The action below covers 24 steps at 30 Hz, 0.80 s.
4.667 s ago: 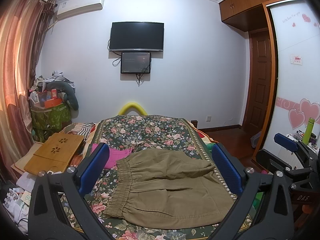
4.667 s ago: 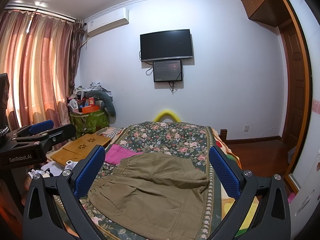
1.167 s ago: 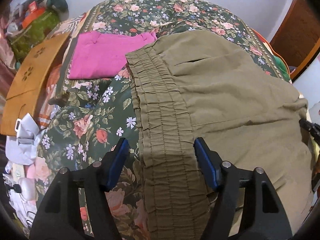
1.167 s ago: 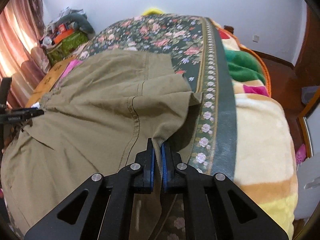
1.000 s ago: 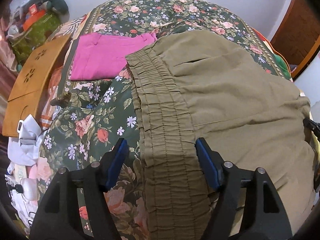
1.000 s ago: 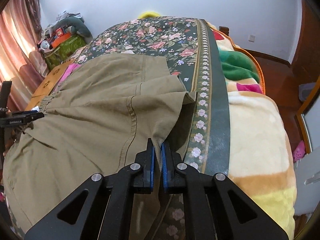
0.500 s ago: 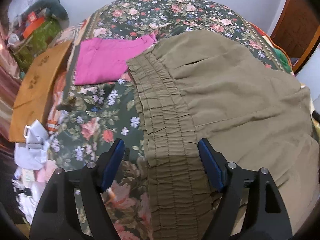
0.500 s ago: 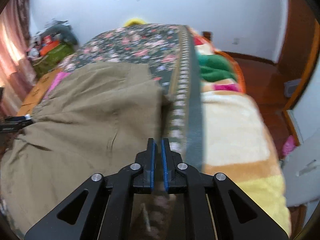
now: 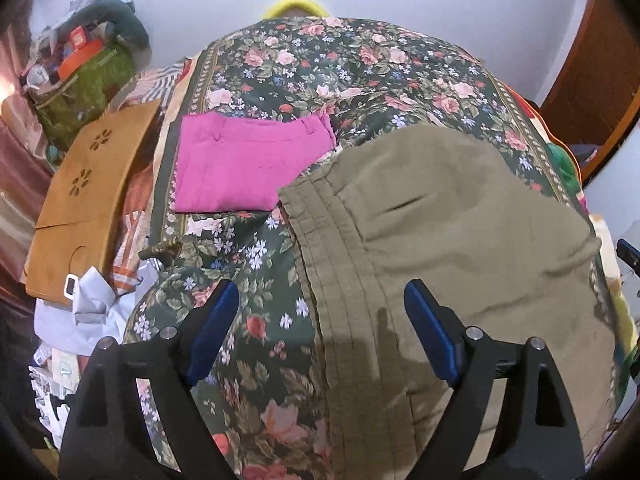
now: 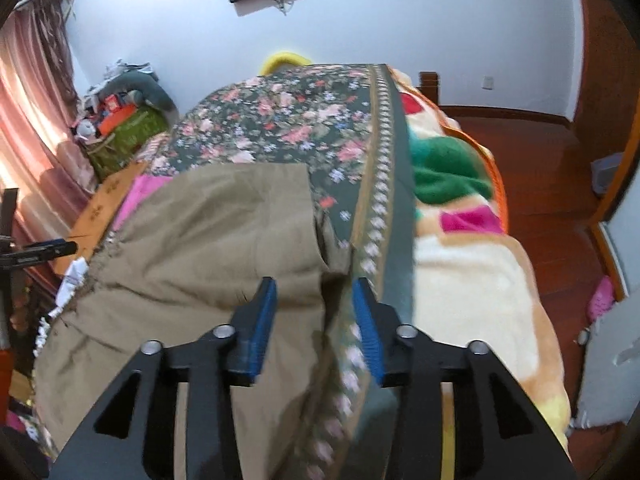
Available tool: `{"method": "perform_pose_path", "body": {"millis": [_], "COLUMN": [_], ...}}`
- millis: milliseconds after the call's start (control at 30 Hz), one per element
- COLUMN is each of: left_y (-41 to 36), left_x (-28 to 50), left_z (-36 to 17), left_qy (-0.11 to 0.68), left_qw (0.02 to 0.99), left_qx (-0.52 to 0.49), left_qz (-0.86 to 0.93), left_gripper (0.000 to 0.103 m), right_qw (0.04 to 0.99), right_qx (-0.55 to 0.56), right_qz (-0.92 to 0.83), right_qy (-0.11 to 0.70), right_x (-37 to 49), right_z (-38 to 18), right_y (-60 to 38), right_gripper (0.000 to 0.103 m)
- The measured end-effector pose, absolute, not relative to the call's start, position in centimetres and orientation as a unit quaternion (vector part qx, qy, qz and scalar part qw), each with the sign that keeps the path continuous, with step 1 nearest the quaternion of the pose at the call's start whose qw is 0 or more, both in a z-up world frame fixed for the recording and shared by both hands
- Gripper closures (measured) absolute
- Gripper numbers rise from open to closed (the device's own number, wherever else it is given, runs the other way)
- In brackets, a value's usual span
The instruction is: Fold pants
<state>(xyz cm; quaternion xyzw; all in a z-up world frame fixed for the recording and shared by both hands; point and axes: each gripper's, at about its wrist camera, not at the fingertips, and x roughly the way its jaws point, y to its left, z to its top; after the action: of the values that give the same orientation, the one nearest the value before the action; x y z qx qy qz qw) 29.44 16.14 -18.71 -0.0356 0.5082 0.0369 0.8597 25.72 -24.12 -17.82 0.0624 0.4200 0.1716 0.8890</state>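
Pants (image 9: 460, 216): we find one olive pair lying flat on the near half of the bed (image 9: 360, 64), waistband toward the left, hem side reaching the cover's right border.
Waistband (image 9: 332, 264): we see it ribbed, running from mid-bed toward us, between the left tongs' fingers but below them.
Left gripper (image 9: 320, 304): we hold it above the waistband edge, tongs spread wide and opening; its blue pads (image 9: 430, 336) press on nothing.
Right gripper (image 10: 314, 312): we hold it over the pants' right edge, tongs parting; cloth lies under the gap, and the pads (image 10: 262, 320) do not pinch it. This view is blurred.
Pink garment (image 9: 248, 164): folded, on the bed just beyond the waistband's far end.
Wooden board (image 9: 92, 188): we note it off the bed's left side.
Blanket (image 10: 472, 280): cream and coloured, along the bed's right side.
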Motion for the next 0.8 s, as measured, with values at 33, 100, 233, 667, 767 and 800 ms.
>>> {"method": "perform_pose_path", "body": {"millis": [33, 100, 233, 667, 767, 800], "left_y": [16.3, 16.7, 16.6, 14.5, 13.6, 13.5], "left_x": [30.0, 31.0, 32.3, 33.0, 32.8, 32.7], "left_z": [-19.0, -19.9, -21.7, -25.3, -24.8, -24.7], "left_qy": [0.515, 0.531, 0.557, 0.588, 0.573, 0.568], "left_qw": [0.856, 0.845, 0.827, 0.806, 0.818, 0.822], "left_qx": [-0.041, -0.056, -0.077, -0.05, -0.018, -0.006], "left_qz": [0.034, 0.028, 0.008, -0.04, -0.045, -0.038], "left_gripper": [0.018, 0.018, 0.018, 0.022, 0.04, 0.047], "right_qw": [0.887, 0.88, 0.865, 0.818, 0.822, 0.823], "right_qx": [0.064, 0.061, 0.053, 0.015, -0.015, -0.025], "right_qz": [0.176, 0.184, 0.191, 0.251, 0.251, 0.252], "right_qy": [0.422, 0.433, 0.46, 0.517, 0.511, 0.508], "right_x": [26.2, 27.4, 29.7, 32.6, 32.4, 32.3], "right_z": [-17.8, -18.1, -19.6, -23.2, -23.6, -23.7], "right_y": [-24.0, -23.6, -23.0, -20.7, -20.4, -20.3], "right_gripper": [0.061, 0.059, 0.059, 0.074, 0.087, 0.089]}}
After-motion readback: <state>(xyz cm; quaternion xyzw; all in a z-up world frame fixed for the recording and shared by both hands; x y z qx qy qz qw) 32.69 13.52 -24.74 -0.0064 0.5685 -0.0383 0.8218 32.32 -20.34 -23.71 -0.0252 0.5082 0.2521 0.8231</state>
